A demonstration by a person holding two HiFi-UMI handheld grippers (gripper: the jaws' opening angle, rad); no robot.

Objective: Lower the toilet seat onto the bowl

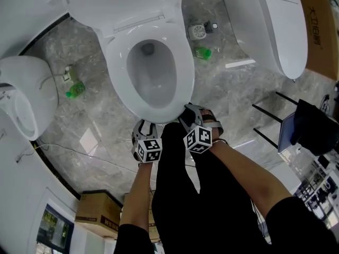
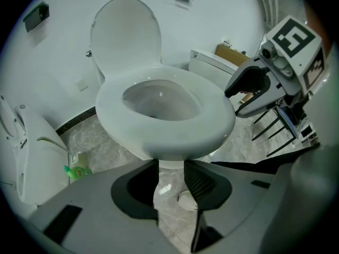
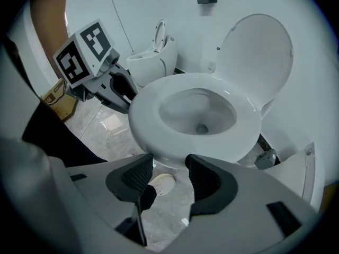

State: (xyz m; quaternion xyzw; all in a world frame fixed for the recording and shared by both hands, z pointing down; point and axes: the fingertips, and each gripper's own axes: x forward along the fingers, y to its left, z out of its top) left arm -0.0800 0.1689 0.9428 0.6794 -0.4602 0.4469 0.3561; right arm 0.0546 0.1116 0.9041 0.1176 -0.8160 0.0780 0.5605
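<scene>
Found the toilet seat (image 1: 183, 83) lying flat on the bowl (image 1: 151, 70), lid (image 2: 125, 33) upright behind. Held the left gripper (image 1: 144, 125) and right gripper (image 1: 189, 112) side by side at the seat's front edge, pointing steeply down. Had both sets of fingers released and parted, tips at that edge, only floor (image 2: 169, 194) and a shoe (image 3: 161, 183) showing between them.

The floor (image 1: 106, 120) under me is grey stone with pale swirls. The far wall (image 2: 63, 52) is plain white. A white toilet (image 1: 24, 97) stands on my left and another toilet (image 1: 270, 25) on my right. Brown boxes (image 1: 98, 211) sit near me on the left.
</scene>
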